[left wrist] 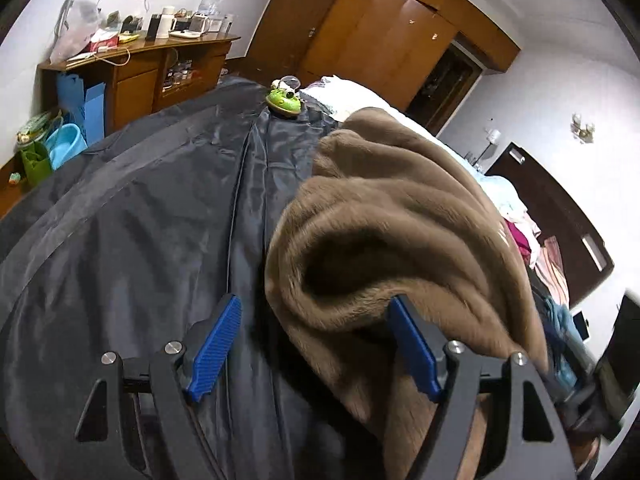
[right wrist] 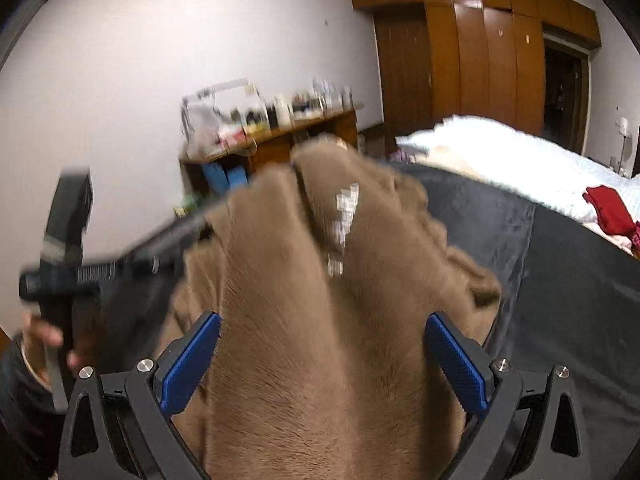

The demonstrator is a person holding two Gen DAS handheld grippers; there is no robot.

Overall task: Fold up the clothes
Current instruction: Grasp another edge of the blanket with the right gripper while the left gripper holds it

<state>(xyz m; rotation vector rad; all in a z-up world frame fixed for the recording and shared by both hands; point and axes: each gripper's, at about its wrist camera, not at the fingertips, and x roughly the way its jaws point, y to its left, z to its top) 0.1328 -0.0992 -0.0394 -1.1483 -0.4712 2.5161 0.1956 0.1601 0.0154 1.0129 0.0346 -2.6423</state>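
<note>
Left wrist view: left gripper [left wrist: 316,312] has its jaws spread wide, nothing clamped; the left blue pad [left wrist: 214,346] sits over the dark grey cover [left wrist: 132,220], the right pad against the edge of the brown fleece garment [left wrist: 400,216]. Garment is bunched in a thick fold from 12 to 4 o'clock of the gripper, lying on the cover. Green frog toy [left wrist: 283,100] stands on the cover at 12 o'clock, far end. Wooden desk [left wrist: 136,68] at 10 o'clock, wardrobe [left wrist: 384,28] at 1 o'clock.

Right wrist view: right gripper [right wrist: 323,354] has its jaws wide apart with the garment filling the gap between them; blurred, so I cannot tell whether the pads press it. White bedding [right wrist: 500,152] at 2 o'clock, red cloth [right wrist: 610,210] on it.
</note>
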